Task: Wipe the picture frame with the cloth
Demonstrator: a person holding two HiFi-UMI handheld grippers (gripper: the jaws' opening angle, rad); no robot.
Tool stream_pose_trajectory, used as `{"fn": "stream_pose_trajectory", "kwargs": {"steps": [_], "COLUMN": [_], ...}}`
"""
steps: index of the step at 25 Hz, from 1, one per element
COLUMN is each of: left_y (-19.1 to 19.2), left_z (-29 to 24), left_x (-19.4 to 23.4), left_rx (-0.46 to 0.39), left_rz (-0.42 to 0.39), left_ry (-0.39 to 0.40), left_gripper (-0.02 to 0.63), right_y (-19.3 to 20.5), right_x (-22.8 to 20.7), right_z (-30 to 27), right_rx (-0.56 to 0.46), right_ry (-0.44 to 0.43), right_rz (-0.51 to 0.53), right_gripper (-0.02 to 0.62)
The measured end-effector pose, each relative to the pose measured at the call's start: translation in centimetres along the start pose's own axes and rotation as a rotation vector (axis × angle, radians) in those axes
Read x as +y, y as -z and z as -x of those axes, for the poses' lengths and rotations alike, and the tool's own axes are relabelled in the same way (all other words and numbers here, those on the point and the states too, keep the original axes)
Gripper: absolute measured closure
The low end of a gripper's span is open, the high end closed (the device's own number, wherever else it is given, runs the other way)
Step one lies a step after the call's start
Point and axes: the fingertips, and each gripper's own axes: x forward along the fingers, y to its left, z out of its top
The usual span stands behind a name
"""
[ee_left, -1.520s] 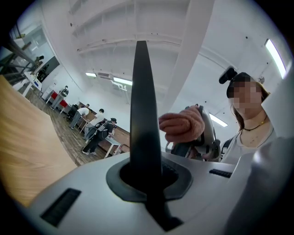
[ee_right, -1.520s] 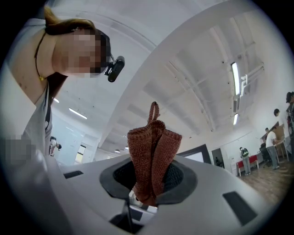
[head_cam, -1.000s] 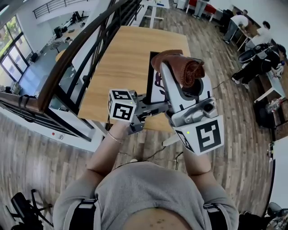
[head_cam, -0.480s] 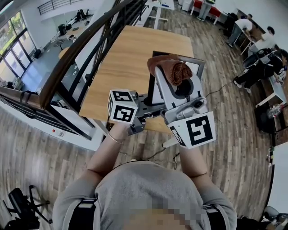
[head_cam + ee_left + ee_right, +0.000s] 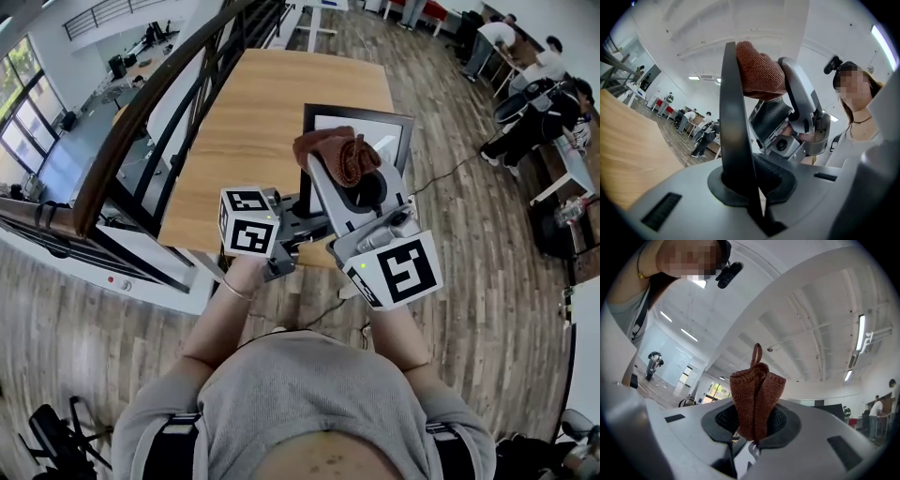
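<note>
Your right gripper (image 5: 326, 167), clamped on the cloth (image 5: 337, 150), has dropped; the left gripper view reveals your left gripper (image 5: 304, 208) pinching the picture frame (image 5: 733, 117)

wood worktop beside a railing in an open office

a long pale wood worktop (image 5: 253, 122) stands on a grey-brown plank floor (image 5: 94, 309). just to its left runs a dark handrail (image 5: 141, 122) on black posts, and through them a lower level with desks and monitors (image 5: 122, 70) and big windows (image 5: 23, 131) shows. at the far right several people (image 5: 534, 122) sit or bend at desks. red seats (image 5: 431, 9) show at the top edge. a thin cable (image 5: 450, 173) crosses the floor right of the worktop, and a black stand (image 5: 52, 436) sits in the bottom left corner. a strip light (image 5: 860, 333) hangs on the white ceiling.
</note>
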Motion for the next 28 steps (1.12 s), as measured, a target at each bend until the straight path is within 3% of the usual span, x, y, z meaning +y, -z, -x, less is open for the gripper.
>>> {"fn": "stream_pose_trajectory", "kwargs": {"steps": [16,28], "left_y": [-0.1,-0.5], "left_z": [-0.1,-0.2], "left_x": [0.5,1.0], "left_rx": [-0.014,-0.032], "left_rz": [0.011,0.007], "left_ry": [-0.023,-0.038], "left_gripper": [0.586,0.586], "right_y": [2.9,4.9], "right_x": [1.5,3.2], "right_z": [2.0,3.8], "right_rx": [0.105,0.192], "right_ry": [-0.063,-0.129], "right_rz": [-0.122,-0.153], "right_gripper": [0.499,0.499]}}
